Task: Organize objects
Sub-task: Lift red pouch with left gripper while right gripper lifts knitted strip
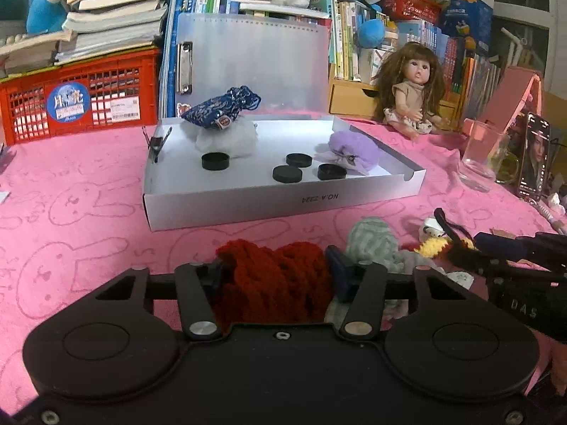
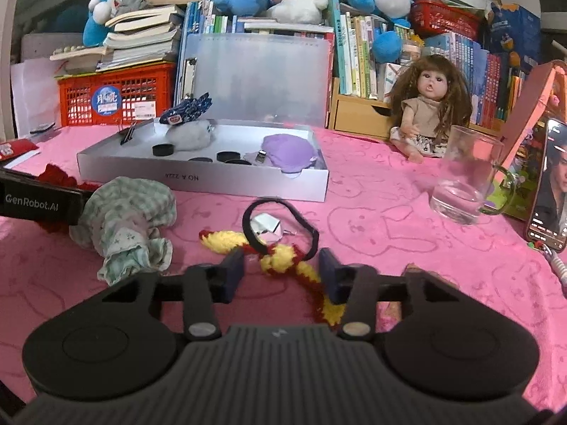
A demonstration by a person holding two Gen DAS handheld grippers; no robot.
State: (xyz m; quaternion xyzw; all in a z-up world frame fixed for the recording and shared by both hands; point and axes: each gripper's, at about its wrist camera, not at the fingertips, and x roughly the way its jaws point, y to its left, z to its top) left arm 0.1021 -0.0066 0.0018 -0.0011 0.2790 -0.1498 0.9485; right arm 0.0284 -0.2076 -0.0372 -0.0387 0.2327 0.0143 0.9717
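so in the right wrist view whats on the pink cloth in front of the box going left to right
green checked cloth → yellow and red knitted piece on a black hair band → glass mug → phone

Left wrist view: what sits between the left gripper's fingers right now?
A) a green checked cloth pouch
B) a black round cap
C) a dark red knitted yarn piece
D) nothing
C: the dark red knitted yarn piece fills the gap between the left gripper fingers, which press on both its sides.
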